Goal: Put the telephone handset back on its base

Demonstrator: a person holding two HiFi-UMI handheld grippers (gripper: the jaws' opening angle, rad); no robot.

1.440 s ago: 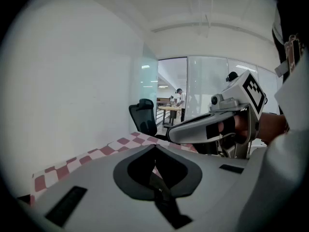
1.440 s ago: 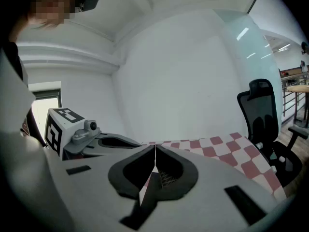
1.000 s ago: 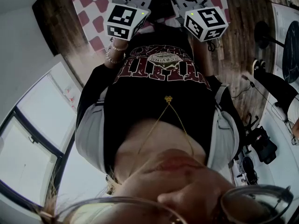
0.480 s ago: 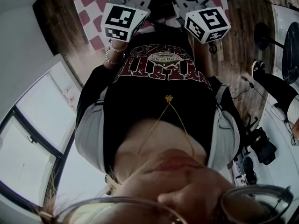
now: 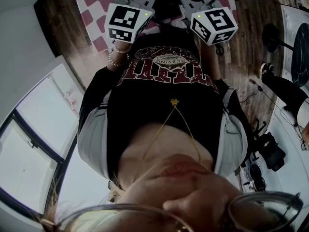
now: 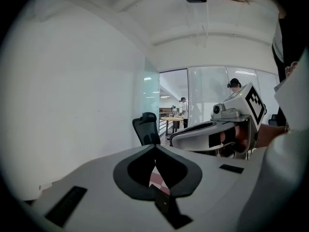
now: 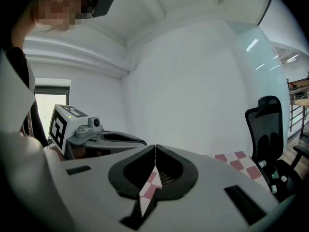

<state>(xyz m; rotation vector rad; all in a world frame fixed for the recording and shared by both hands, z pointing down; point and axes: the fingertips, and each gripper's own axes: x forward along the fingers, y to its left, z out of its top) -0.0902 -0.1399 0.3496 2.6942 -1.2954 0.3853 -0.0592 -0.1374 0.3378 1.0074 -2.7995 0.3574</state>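
No telephone, handset or base shows in any view. In the head view both grippers are held side by side in front of the person's chest, and the left marker cube [image 5: 126, 22] and the right marker cube [image 5: 215, 25] face the camera. My left gripper [image 6: 155, 147] is shut, its jaws meeting in a thin seam with nothing between them. My right gripper [image 7: 155, 148] is shut and empty too. Each gripper view shows the other gripper close beside it. Both point roughly level across the room.
A red-and-white checked cloth [image 5: 94, 6] lies beyond the grippers and shows again low in the right gripper view [image 7: 237, 159]. A black office chair [image 7: 268, 129] stands by the white wall. Glass partitions and distant people are seen behind the chair [image 6: 147, 127].
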